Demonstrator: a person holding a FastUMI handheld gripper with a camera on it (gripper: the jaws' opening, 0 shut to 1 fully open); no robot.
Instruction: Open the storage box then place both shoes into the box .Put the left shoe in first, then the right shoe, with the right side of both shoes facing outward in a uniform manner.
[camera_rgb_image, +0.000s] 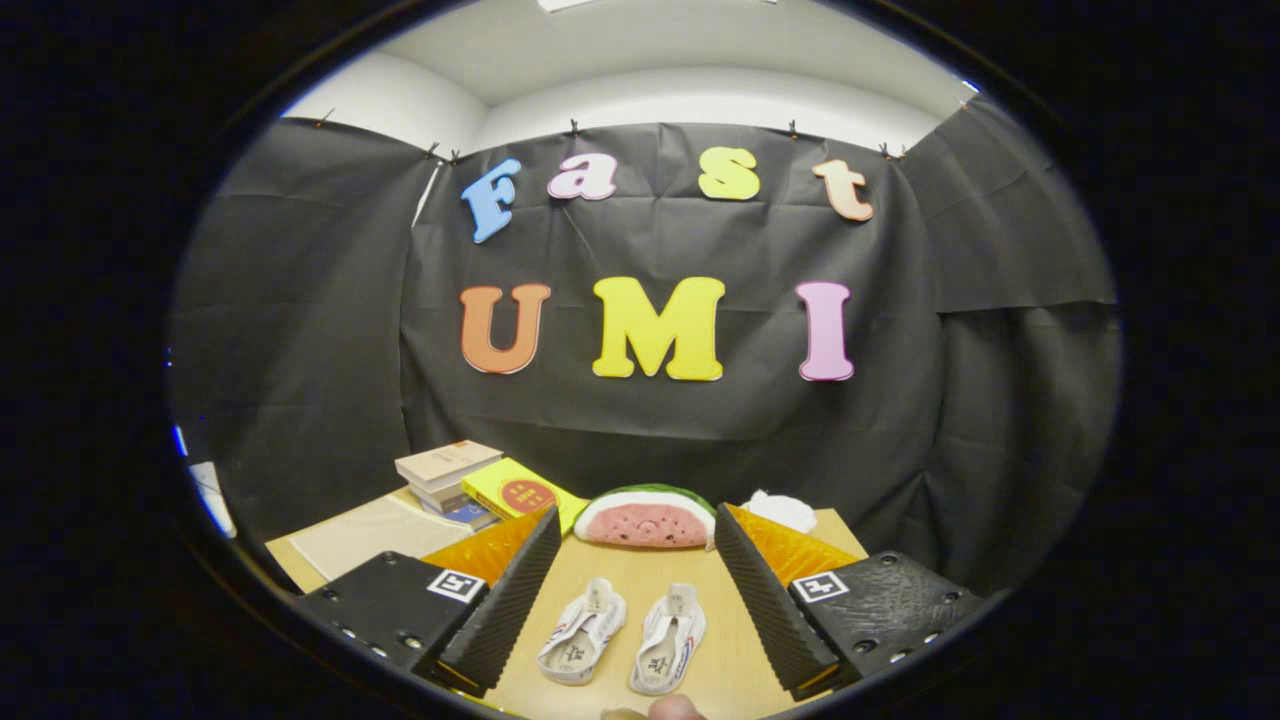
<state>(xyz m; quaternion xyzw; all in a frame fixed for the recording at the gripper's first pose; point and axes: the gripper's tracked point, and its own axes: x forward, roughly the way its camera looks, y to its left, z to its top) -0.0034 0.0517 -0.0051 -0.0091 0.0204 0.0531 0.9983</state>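
Observation:
Two white canvas shoes lie side by side on the wooden table (640, 570), seen from above between my fingers. The left-hand shoe (582, 632) and the right-hand shoe (668, 640) both have striped sides and point away from me, toward the wall. My gripper (632, 555) is open and held high over them, with nothing between its fingers. The two fingers (505, 605) stand wide apart, one on each side of the pair.
A watermelon-slice toy (648, 518) sits beyond the shoes near the table's far edge. A white object (780, 508) lies to its right. A stack of books (447, 472), a yellow book (520, 490) and a flat pale sheet (365, 535) occupy the far left.

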